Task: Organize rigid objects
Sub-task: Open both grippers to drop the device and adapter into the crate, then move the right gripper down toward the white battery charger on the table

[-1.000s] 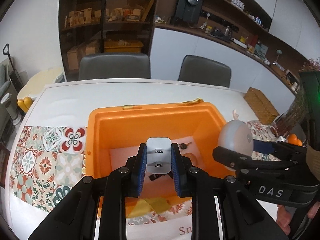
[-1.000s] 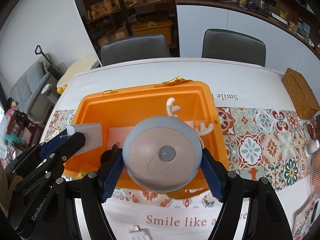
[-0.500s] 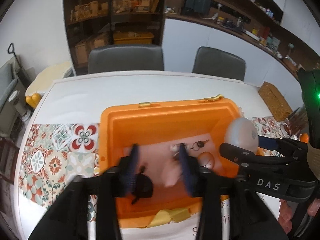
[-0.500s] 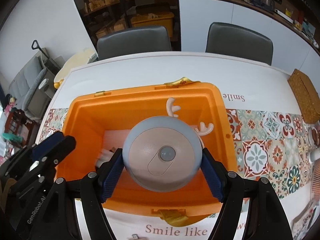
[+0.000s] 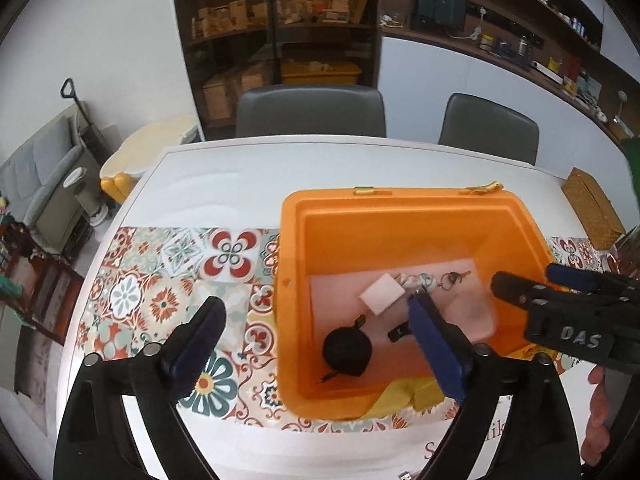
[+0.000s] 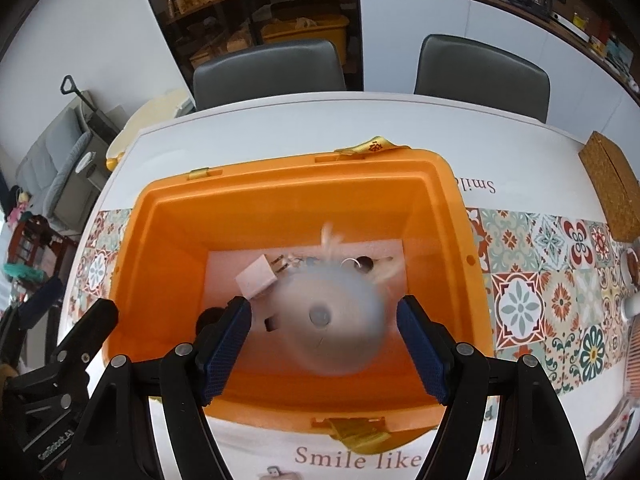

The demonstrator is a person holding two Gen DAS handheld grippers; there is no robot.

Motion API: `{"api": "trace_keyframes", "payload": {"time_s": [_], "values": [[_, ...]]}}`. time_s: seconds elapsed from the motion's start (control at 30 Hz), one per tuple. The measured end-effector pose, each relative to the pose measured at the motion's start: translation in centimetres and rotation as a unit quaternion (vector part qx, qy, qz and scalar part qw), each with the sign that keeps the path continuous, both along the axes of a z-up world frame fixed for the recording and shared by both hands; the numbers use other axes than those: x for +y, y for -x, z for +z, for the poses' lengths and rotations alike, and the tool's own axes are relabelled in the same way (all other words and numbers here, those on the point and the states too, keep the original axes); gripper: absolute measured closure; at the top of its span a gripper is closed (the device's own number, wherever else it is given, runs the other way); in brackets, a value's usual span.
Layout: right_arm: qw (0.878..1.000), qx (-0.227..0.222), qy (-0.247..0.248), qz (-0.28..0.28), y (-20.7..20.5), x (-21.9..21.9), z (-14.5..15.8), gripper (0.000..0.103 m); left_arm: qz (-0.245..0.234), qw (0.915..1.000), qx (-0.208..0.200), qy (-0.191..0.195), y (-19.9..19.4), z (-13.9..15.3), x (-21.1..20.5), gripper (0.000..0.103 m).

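Bin (image 6: pixel 168 240) on table (image 6: pixel 280 128), charger (image 6: pixel 256 277) left of round lamp (image 6: pixel 334 320) inside, 2 chairs (image 6: pixel 268 68) behind

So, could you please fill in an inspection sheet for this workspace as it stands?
Surface: white table with a patterned tile runner.
Job's things: orange bin holds a white adapter, keys, a black round item; the grey antlered lamp is blurred inside.
Clutter: woven box; small white item at the near edge.
Grippers: left tongs open; right tongs open, both empty.
Cables: nothing seen.
Surroundings: two grey chairs, dark shelving.
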State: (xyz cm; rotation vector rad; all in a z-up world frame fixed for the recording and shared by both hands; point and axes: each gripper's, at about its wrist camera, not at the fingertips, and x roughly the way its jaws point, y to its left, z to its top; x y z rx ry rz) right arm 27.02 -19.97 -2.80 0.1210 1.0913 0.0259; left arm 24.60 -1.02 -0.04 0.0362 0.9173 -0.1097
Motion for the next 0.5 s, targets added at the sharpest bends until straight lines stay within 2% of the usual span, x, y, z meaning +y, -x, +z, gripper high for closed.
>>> {"api": "trace_keyframes", "payload": {"time_s": [0.03,0.5], "values": [[1.0,-0.004,0.002,0.003,0.1,0.1,0.2,0.02,0.003,1.0,0.001,0.0,0.2,0.0,0.2,0.007],[0.999,-0.048,0.007,-0.001,7.1,0.8,3.1,0.02,0.028,0.9995,0.009,0.008,5.9,0.4,2.0,0.005]]}}
